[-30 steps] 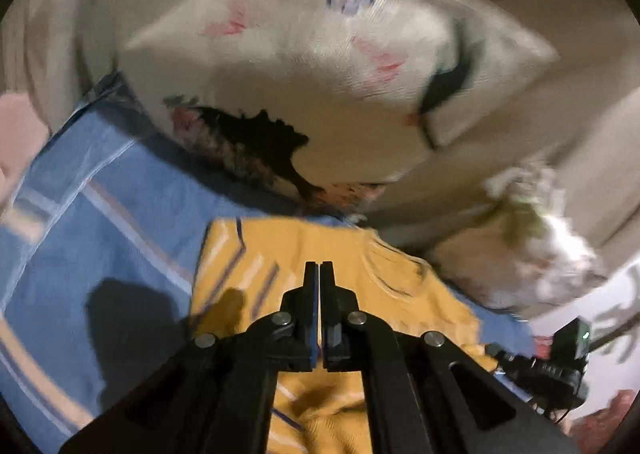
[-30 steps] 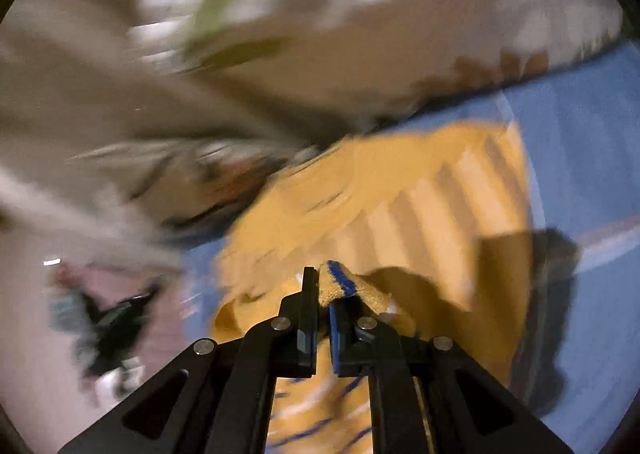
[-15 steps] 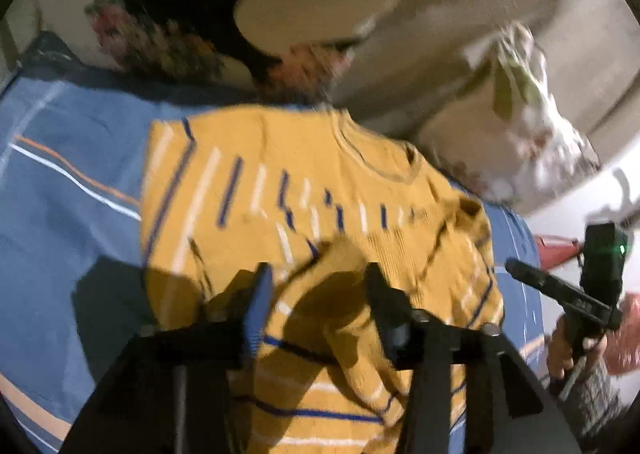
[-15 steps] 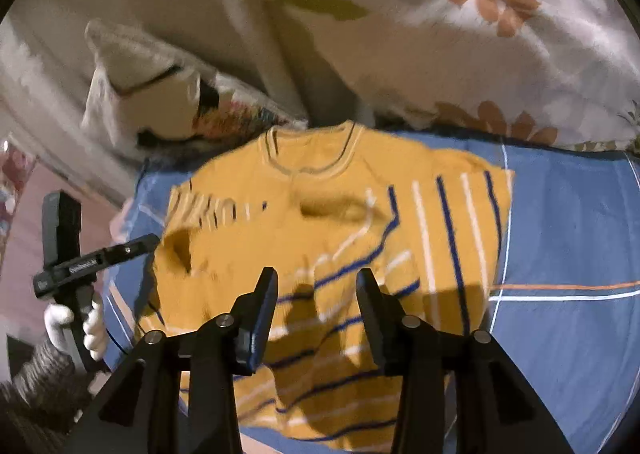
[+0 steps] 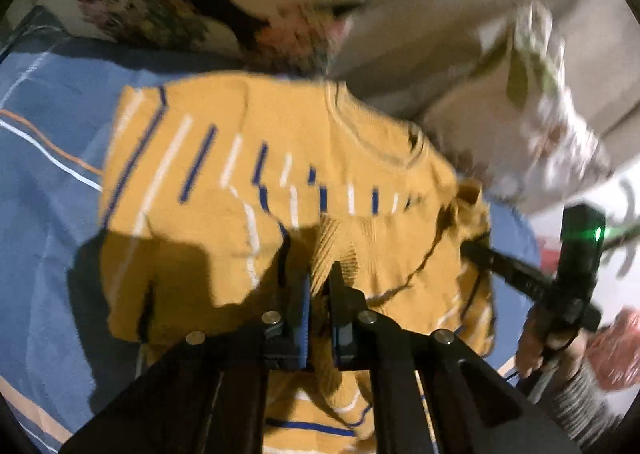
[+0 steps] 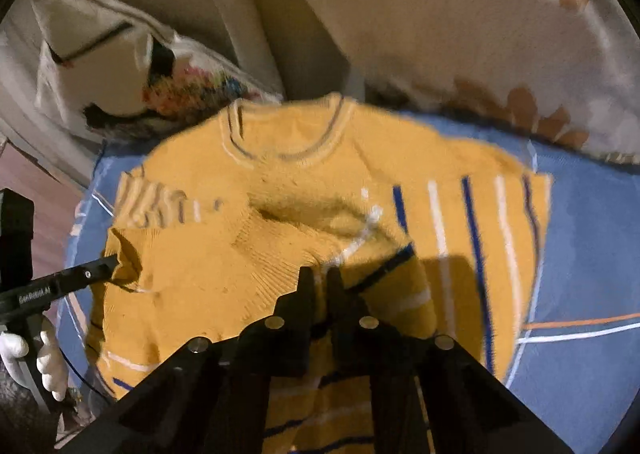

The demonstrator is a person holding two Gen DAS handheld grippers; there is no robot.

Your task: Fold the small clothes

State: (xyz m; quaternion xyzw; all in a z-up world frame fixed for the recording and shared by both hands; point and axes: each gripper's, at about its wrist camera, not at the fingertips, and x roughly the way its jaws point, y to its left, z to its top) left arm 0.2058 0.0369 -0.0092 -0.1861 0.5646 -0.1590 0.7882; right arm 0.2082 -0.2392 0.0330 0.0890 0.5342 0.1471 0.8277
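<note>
A small yellow sweater [image 5: 248, 170] with blue and white stripes lies on a blue bed sheet [image 5: 48, 182], neck toward the pillows. It also shows in the right wrist view [image 6: 280, 182]. My left gripper [image 5: 319, 274] is shut on a ribbed yellow fold of the sweater. My right gripper [image 6: 319, 278] is shut on a fold of the sweater near its middle. In the left wrist view the right gripper [image 5: 476, 250] pinches the sweater's right side. In the right wrist view the left gripper [image 6: 114, 260] pinches its left side.
A white patterned pillow [image 6: 120, 66] lies behind the sweater at the left. A floral white quilt [image 6: 480, 34] is bunched at the back right. The blue sheet [image 6: 592, 254] with orange and white lines extends to the right. The bed's edge is at the left of the right wrist view.
Both grippers were open half a second ago and have now shut on folds of the sweater. Both have come closer to the cloth.
</note>
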